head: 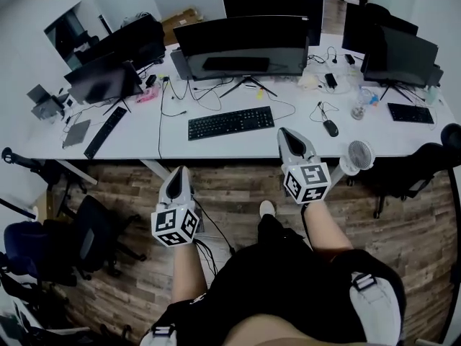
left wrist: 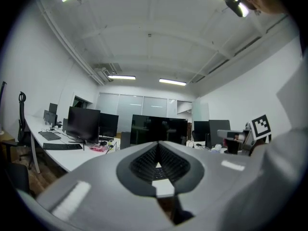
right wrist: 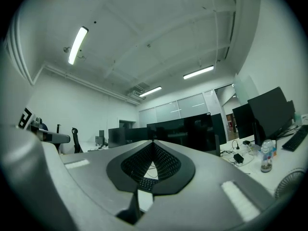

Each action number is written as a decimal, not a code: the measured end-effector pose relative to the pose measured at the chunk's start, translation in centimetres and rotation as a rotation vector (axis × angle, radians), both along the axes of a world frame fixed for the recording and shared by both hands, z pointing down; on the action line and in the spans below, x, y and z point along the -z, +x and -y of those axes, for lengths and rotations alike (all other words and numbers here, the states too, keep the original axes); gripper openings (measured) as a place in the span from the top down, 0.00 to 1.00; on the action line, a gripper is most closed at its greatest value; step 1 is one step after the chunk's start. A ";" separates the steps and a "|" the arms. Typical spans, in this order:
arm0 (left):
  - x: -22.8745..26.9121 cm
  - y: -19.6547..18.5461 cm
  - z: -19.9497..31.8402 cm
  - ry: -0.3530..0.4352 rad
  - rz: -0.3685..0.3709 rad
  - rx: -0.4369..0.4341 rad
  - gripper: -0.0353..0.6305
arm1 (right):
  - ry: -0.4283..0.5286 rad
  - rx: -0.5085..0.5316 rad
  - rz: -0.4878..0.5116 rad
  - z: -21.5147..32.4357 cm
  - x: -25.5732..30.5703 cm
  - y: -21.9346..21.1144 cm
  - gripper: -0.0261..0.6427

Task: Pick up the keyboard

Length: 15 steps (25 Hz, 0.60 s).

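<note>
The black keyboard [head: 230,122] lies flat on the white desk [head: 180,146], in front of a wide curved monitor [head: 241,43]. My left gripper [head: 178,171] hangs over the wooden floor short of the desk's front edge, shut and holding nothing. Over that same edge my right gripper [head: 287,132] is also shut and empty, just right of the keyboard's near right corner. Neither touches the keyboard. In the left gripper view the left gripper [left wrist: 158,144] has its jaws together, and a strip of the keyboard [left wrist: 158,173] shows through the slot. The right gripper [right wrist: 153,143] likewise frames the keyboard [right wrist: 144,181].
A mouse [head: 330,127], a small white fan [head: 358,155] and a water bottle [head: 359,107] stand right of the keyboard. Cables trail behind it. Other keyboards lie at the left [head: 106,131] and right [head: 410,112]. Office chairs [head: 65,240] crowd the floor at the left.
</note>
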<state>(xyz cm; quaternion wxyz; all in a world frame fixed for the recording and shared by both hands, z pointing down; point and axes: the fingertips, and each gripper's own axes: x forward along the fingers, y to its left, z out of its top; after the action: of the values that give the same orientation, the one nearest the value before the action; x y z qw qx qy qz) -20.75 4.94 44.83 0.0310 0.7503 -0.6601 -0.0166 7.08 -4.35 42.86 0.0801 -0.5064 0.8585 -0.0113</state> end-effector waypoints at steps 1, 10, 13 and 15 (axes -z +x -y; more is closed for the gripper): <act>0.0 -0.3 1.7 0.001 0.001 0.002 0.87 | 0.007 0.003 0.008 1.6 0.2 -0.2 0.97; 1.2 -2.5 18.0 -0.024 -0.008 -0.011 0.87 | 0.017 0.033 0.025 17.4 3.0 -1.9 0.97; 1.4 -3.1 22.8 -0.033 0.001 0.002 0.87 | 0.011 0.028 0.000 22.2 2.8 -2.2 0.97; 1.3 -3.6 25.3 -0.039 0.004 0.013 0.87 | -0.007 0.027 -0.014 25.1 2.2 -2.4 0.97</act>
<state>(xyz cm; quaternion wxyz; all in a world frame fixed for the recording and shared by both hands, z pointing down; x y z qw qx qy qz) -24.35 -20.39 43.54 0.0441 0.7452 -0.6654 -0.0027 4.66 -29.44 40.66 0.0722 -0.4949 0.8659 -0.0118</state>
